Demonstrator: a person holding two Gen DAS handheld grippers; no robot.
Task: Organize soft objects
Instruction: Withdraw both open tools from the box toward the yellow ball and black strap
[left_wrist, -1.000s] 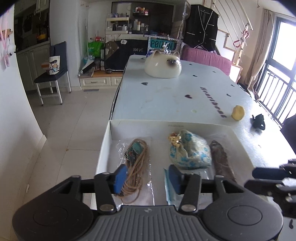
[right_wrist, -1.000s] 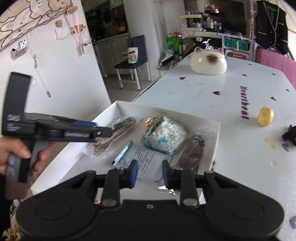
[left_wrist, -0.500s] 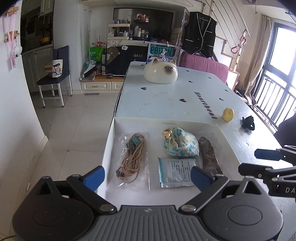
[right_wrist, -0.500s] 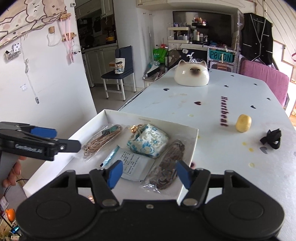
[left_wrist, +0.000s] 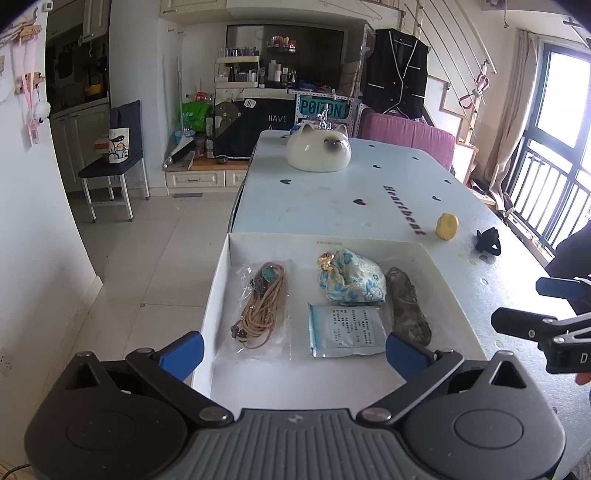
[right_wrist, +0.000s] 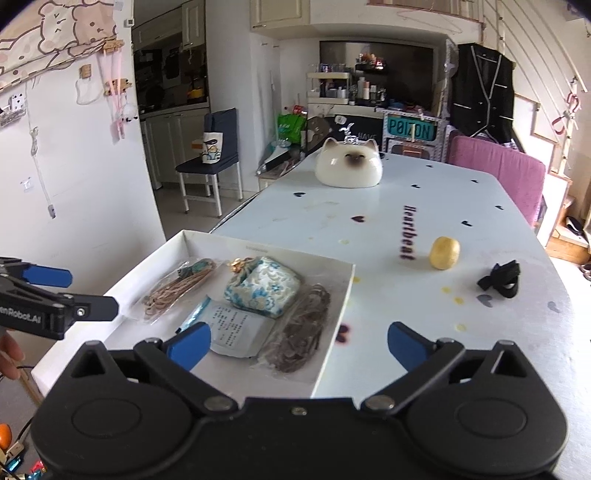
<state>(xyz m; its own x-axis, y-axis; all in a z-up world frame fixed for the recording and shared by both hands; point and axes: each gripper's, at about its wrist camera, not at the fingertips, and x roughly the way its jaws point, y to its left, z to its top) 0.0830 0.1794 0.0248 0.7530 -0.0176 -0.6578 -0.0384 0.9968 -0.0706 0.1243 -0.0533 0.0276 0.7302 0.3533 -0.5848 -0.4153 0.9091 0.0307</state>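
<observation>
A shallow white box (left_wrist: 325, 242) sits at the near end of the table. In it lie a bagged beige cord (left_wrist: 264, 306), a blue floral pouch (left_wrist: 351, 282), a blue-and-white sachet (left_wrist: 345, 328) and a bagged brown cord (left_wrist: 408, 306). My left gripper (left_wrist: 293, 350) hovers open over the box's near edge, holding nothing. My right gripper (right_wrist: 298, 345) is above the box's near right corner, its jaws opening with nothing between them. The right wrist view shows the same box (right_wrist: 266, 245), pouch (right_wrist: 264, 291) and sachet (right_wrist: 236, 326), with the left gripper (right_wrist: 88, 291) at the far left.
Beyond the box on the table stand a white cat-shaped dish (left_wrist: 319, 153), a small yellow lump (left_wrist: 447, 226) and a black strap (left_wrist: 487, 240). The table's left edge drops to tiled floor with a blue chair (left_wrist: 114, 166). A pink seat (left_wrist: 410, 134) is at the far end.
Both grippers went from nearly shut to wide open. Both drew back and slightly up from the box, so more of its contents show.
</observation>
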